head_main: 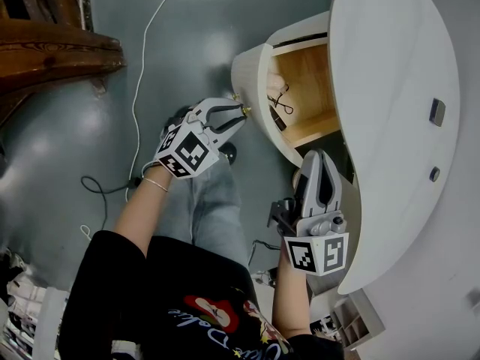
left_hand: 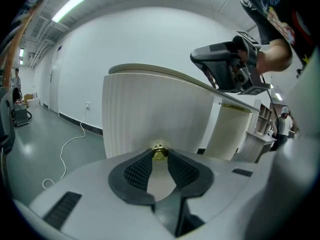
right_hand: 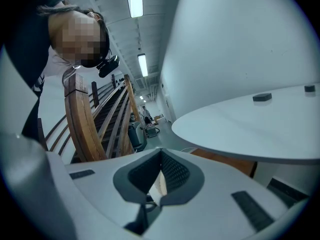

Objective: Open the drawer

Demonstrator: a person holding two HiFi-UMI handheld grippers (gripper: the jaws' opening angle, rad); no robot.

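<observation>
Here, worktop [head_main: 390, 88]: one. White with a curved top. All positions below are given relative to it.
Drawer [head_main: 252, 81]: one. Sits under the worktop's edge and is drawn partly out from beneath it, so the wooden interior is exposed. Judged step: the pull is in progress and travel is not complete.
Left claw [head_main: 240, 116]: one. Out in front of the worktop, at the drawer's curved white front. Its jaws pinch the knob, judged to be the only purchase on that smooth front.
Right claw [head_main: 319, 160]: one. Close beside the worktop's edge, to the near side of the drawer opening. Contact with the worktop cannot be told. Its jaws are pressed together with nothing between them. Judged reason: parked idle, clear of the drawer's path.
Drawer contents: a dark cable-like item lies inside, under the worktop's overhang. The count cannot be told.
Fittings [head_main: 437, 112]: two. Small and dark, set into the worktop's surface well away from the drawer.
Knob [left_hand: 159, 152]: one. Small and brass, on the drawer front facing away from the worktop. It is caught between the left claw's ribbed pads.
</observation>
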